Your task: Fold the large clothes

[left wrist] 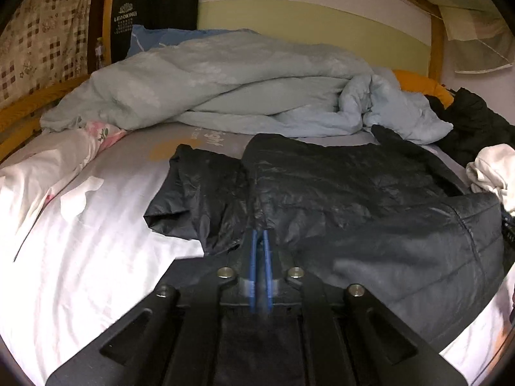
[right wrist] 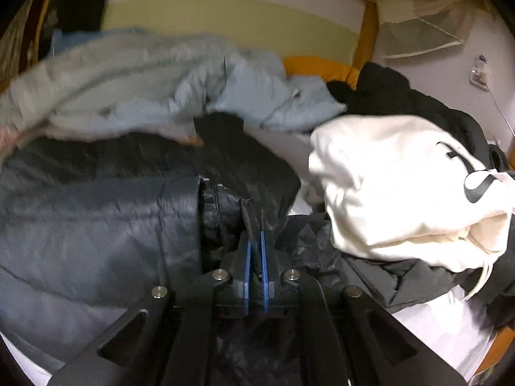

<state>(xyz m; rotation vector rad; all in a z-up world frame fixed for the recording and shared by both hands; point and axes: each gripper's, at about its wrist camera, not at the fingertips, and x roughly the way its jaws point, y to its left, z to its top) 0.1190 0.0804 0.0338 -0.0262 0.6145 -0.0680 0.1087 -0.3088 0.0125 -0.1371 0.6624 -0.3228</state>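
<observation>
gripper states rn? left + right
Left hand-held gripper: shut on the dark puffer jacket.
Right hand-held gripper: shut on the same jacket's fabric.

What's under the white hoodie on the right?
The white hoodie lies on dark clothing, with black garments behind it. White sheet shows nearer the camera. Anything directly beneath is covered.

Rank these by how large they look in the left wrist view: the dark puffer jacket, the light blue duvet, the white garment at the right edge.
1. Light blue duvet and dark puffer jacket: too close to rank; the jacket lies nearer.
2. White garment, smallest, cut off by the edge.
</observation>
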